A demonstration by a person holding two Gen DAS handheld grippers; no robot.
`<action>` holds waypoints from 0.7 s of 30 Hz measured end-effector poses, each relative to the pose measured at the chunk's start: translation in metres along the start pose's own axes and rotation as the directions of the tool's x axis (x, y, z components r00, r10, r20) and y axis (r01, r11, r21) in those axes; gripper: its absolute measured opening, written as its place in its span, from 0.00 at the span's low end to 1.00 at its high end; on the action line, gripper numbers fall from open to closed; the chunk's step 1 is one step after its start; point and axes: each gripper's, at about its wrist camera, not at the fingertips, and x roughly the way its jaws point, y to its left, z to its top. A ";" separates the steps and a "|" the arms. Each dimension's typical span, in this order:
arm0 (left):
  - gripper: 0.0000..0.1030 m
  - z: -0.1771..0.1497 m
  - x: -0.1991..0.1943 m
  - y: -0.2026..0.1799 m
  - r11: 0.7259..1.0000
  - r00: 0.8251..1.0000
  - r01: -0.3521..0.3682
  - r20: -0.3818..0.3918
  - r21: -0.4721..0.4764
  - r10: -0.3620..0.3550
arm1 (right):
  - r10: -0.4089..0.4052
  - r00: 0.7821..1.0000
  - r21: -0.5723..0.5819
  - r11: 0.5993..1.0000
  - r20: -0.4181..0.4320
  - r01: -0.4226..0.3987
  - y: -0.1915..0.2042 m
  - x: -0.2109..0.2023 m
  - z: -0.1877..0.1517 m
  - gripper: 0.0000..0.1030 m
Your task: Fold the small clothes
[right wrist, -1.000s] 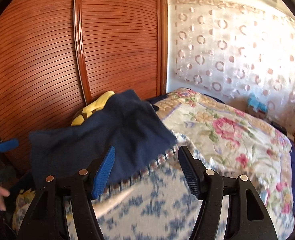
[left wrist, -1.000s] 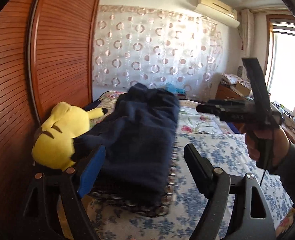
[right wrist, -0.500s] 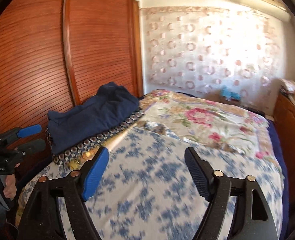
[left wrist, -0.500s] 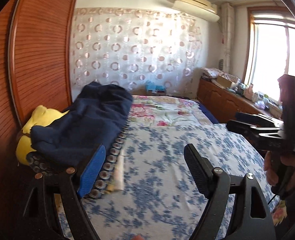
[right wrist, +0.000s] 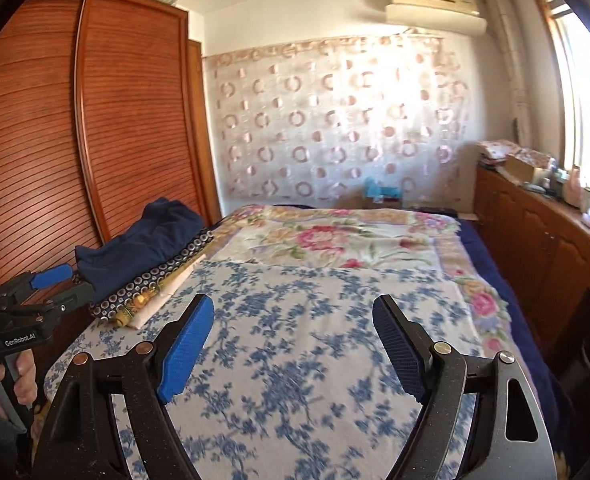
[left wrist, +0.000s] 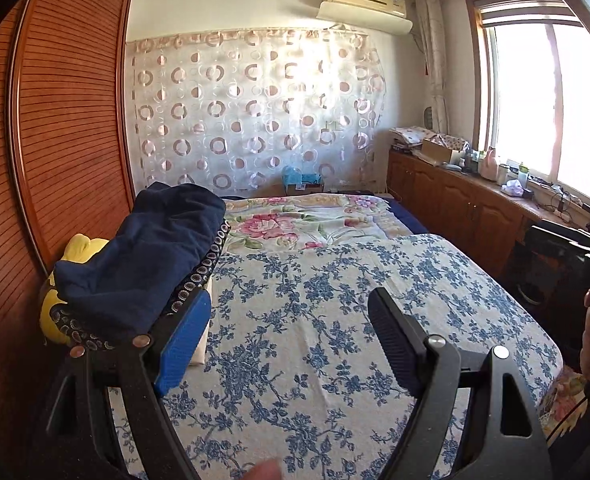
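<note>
A folded navy garment (left wrist: 147, 256) lies on top of a stack of folded clothes (left wrist: 199, 276) at the left side of the bed; the right wrist view shows the navy garment (right wrist: 143, 240) further off. My left gripper (left wrist: 287, 340) hovers open over the blue-flowered sheet (left wrist: 315, 312), right of the stack, with nothing between its fingers. My right gripper (right wrist: 291, 340) is open too and empty, above the same sheet (right wrist: 295, 340). The left gripper (right wrist: 51, 288) also shows at the left edge of the right wrist view, held by a hand.
A yellow plush toy (left wrist: 67, 276) sits behind the stack against the wooden wardrobe (left wrist: 55, 140). A rose-patterned quilt (left wrist: 307, 220) covers the far half of the bed. A wooden cabinet (left wrist: 467, 208) with clutter runs under the window on the right.
Both grippers have pulled back and swung right, away from the navy garment, which now lies folded on the stack. The right gripper's jaws have widened.
</note>
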 end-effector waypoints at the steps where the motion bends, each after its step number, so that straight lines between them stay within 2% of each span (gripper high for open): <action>1: 0.79 0.000 -0.001 -0.002 1.000 1.000 0.002 0.001 -0.002 -0.002 | -0.010 1.000 0.002 1.000 0.004 0.010 0.003 -0.006 -0.003 0.81; 12: 0.79 0.005 -0.013 -0.015 1.000 1.000 -0.004 0.021 -0.002 0.004 | -0.060 0.998 0.017 0.998 0.022 0.059 0.033 -0.017 -0.020 0.81; 21: 0.79 0.006 -0.016 -0.014 1.000 1.000 -0.009 0.020 -0.006 0.009 | -0.059 0.998 0.033 0.998 0.019 0.059 0.030 -0.012 -0.023 0.81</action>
